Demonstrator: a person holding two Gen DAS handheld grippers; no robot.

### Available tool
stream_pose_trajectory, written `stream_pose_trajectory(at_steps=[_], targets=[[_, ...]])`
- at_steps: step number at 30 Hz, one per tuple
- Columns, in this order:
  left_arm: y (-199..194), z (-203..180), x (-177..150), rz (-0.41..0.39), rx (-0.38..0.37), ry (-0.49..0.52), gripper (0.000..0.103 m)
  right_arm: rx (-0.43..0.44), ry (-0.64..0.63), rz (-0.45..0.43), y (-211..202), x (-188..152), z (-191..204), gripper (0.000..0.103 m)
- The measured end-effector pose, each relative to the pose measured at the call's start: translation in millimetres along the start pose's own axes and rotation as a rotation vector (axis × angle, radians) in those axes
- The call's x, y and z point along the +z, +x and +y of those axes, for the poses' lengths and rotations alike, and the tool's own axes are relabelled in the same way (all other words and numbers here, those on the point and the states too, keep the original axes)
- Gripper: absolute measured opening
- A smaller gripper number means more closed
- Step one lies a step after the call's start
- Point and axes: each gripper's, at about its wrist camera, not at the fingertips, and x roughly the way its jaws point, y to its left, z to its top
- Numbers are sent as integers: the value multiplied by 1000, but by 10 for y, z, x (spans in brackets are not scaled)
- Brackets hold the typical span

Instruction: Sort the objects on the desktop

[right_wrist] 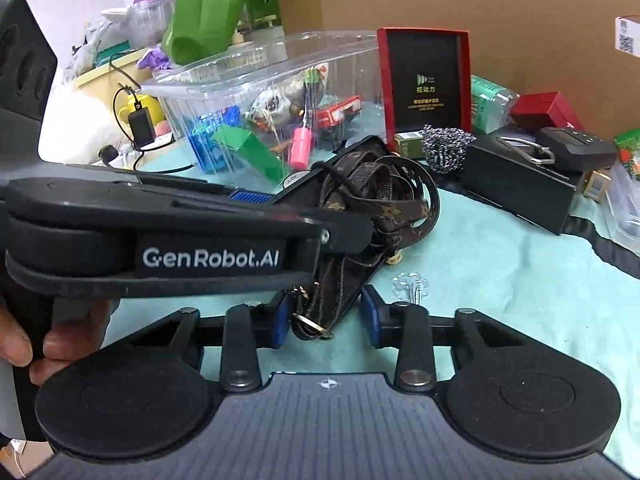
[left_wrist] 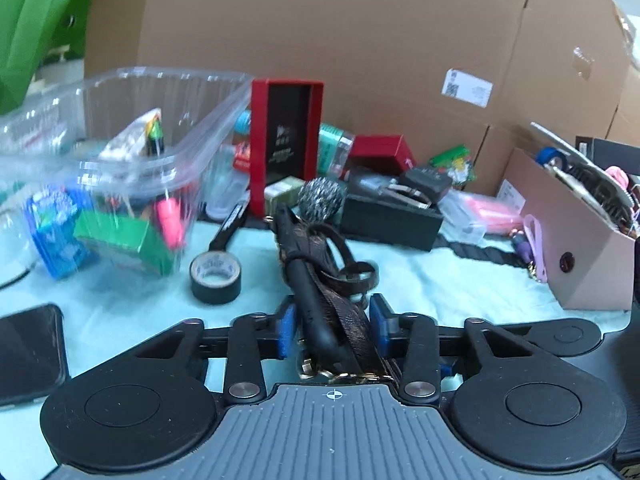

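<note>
A brown patterned strap with a black cord, metal rings and clasp (left_wrist: 332,304) sits between the blue pads of my left gripper (left_wrist: 333,330), which is shut on it and holds it above the teal cloth. In the right wrist view the same strap (right_wrist: 360,216) hangs from the left gripper's black body (right_wrist: 192,240). Its lower end with a key ring (right_wrist: 316,320) dangles between the pads of my right gripper (right_wrist: 325,316), which stands open around it without touching.
A clear plastic bin (left_wrist: 120,160) with small items stands at left. Black tape roll (left_wrist: 216,276), phone (left_wrist: 28,352), red box (left_wrist: 286,140), steel scourer (left_wrist: 322,198), black box (left_wrist: 390,216) and a pink cardboard box (left_wrist: 576,236) surround. A clear clip (right_wrist: 410,286) lies on the cloth.
</note>
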Motion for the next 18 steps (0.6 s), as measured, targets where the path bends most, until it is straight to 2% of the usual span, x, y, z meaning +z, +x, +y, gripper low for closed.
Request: stream_pose_trajectory(at_steps=[1, 4, 10, 18], targets=[[-21, -12, 18, -8, -6, 0, 23, -6, -10, -8, -20, 0, 16, 30], [-86, -66, 81, -30, -20, 8, 22, -13, -63, -50, -137, 42, 124, 25], [-254, -73, 204, -91, -26, 8, 21, -6, -80, -120, -317, 204, 186, 25], [-521, -57, 474, -196, -18, 43, 21, -33, -170, -198, -464, 477, 323, 25]])
